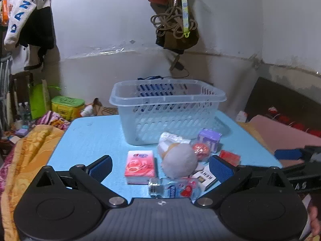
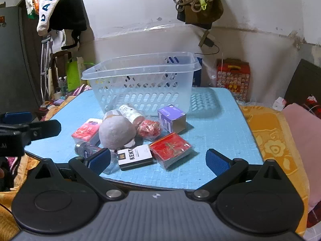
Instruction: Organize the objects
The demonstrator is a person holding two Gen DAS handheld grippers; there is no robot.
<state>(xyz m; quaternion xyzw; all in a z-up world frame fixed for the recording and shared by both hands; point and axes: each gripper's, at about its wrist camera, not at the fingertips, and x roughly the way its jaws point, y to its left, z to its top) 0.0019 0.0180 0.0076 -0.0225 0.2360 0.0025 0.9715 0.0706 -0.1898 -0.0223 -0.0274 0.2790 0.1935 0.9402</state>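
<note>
A clear plastic basket (image 1: pixel 212 97) (image 2: pixel 140 68) stands empty at the back of the blue table (image 1: pixel 90 136) (image 2: pixel 216 124). In front of it lies a pile: pink tissue pack (image 1: pixel 140 165) (image 2: pixel 86 131), grey plush ball (image 1: pixel 179 160) (image 2: pixel 116 130), small water bottle (image 1: pixel 174 187) (image 2: pixel 88 150), Kent box (image 1: pixel 203 177) (image 2: pixel 134 156), red box (image 1: pixel 229 157) (image 2: pixel 170 147), purple box (image 1: pixel 209 139) (image 2: pixel 172 118), red wrapped ball (image 1: pixel 200 150) (image 2: pixel 148 129), white roll (image 1: pixel 170 140) (image 2: pixel 130 110). My left gripper (image 1: pixel 160 167) is open over the near pile. My right gripper (image 2: pixel 158 159) is open near the table's front edge.
An orange blanket (image 1: pixel 26 160) (image 2: pixel 274 140) lies on both sides of the table. A pink cushion (image 2: pixel 301 130) sits at the right. Bags and cord (image 1: pixel 174 24) hang on the wall behind. A red carton (image 2: pixel 233 76) stands behind the table.
</note>
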